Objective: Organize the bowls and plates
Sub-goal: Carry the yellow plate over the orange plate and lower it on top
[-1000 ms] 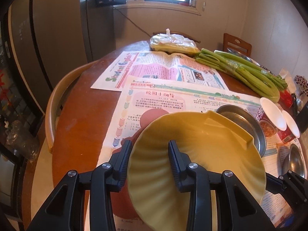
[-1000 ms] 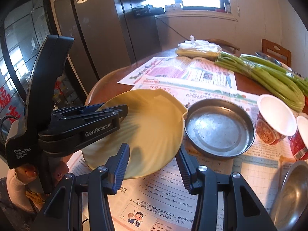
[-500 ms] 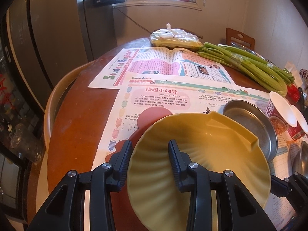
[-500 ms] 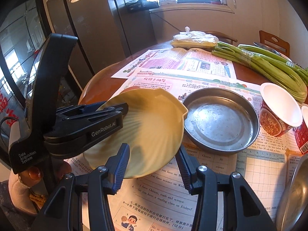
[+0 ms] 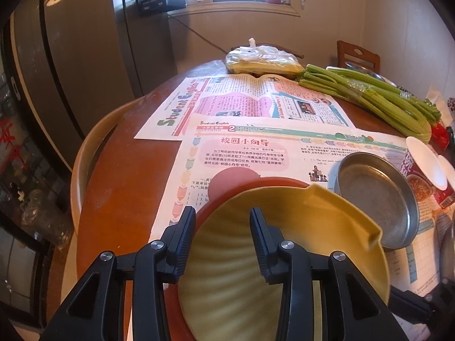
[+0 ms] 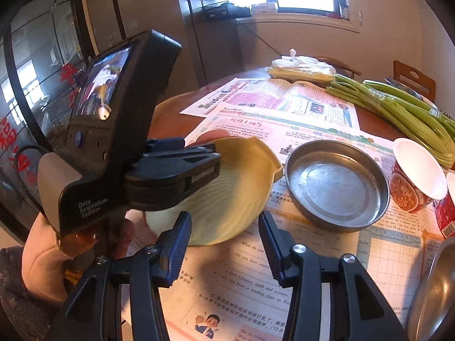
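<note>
Two handheld grippers work over a round brown wooden bench (image 5: pixel 122 176) spread with colourful printed newspaper sheets (image 5: pixel 256 108). The left gripper (image 5: pixel 222 210) has its jaws clamped on the near left rim of a yellow ribbed shell-shaped plate (image 5: pixel 298 227), one finger inside the dish and the other outside it. In the left wrist view this plate fills the lower middle of the frame, tilted, with the edge of a reddish-brown dish (image 5: pixel 281 181) showing just beyond and beneath it.

A round shallow steel pan (image 5: pixel 375 193) sits on the paper just to the right of the yellow plate, near its notched corner. In the right wrist view a person's hand in a pale covering (image 6: pixel 39 253) holds the left gripper's handle at lower left.

The right gripper (image 6: pixel 224 214) hangs over the newspaper at the bottom centre of its own view; its jaws stand narrowly apart with nothing between them, just in front of the yellow plate's near edge.

At the right edge stands a red paper cup with a white lid (image 6: pixel 418 182), and part of another steel bowl (image 6: pixel 435 292) shows at lower right. A bundle of green celery stalks (image 5: pixel 369 96) and a clear plastic bag (image 5: pixel 261 59) lie at the far side.
</note>
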The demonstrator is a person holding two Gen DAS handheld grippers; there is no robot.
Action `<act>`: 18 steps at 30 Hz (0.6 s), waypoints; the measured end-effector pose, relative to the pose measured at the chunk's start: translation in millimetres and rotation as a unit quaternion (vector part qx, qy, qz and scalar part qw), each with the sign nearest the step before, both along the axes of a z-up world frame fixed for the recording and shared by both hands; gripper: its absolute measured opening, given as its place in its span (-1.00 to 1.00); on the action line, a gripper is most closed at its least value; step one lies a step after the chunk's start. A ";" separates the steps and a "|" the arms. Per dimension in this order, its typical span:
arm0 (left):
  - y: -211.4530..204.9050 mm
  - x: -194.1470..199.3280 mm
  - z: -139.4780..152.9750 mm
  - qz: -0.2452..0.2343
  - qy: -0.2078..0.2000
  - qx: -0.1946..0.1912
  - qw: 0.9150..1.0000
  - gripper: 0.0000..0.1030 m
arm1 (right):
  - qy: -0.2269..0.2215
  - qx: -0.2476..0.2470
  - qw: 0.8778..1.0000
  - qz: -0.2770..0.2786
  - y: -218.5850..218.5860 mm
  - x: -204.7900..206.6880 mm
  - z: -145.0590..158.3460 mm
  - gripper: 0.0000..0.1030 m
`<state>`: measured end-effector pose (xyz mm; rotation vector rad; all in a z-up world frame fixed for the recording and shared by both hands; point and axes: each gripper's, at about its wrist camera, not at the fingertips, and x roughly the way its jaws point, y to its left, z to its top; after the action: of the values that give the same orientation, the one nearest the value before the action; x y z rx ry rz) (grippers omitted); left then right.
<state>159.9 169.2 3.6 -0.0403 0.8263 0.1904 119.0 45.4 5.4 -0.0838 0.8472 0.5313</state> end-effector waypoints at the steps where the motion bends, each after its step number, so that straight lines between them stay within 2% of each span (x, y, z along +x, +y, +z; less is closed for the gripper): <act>1: 1.8 -3.1 1.4 0.001 -0.002 -0.003 1.000 -0.21 | 0.003 0.001 1.000 0.000 0.4 -1.0 -0.9 -0.03; 10: 16.7 -30.1 5.9 0.011 -0.003 -0.010 1.000 -0.21 | 0.008 0.017 1.000 0.005 0.6 -9.0 -0.7 -0.03; 18: 17.5 -36.4 -4.8 0.008 0.016 -0.005 1.000 -0.21 | 0.008 0.012 1.000 0.023 9.7 -19.1 -1.0 -0.03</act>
<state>123.4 186.8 -1.2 -0.0535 0.8587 0.2029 99.9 55.0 4.4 -0.0768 0.8566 0.5850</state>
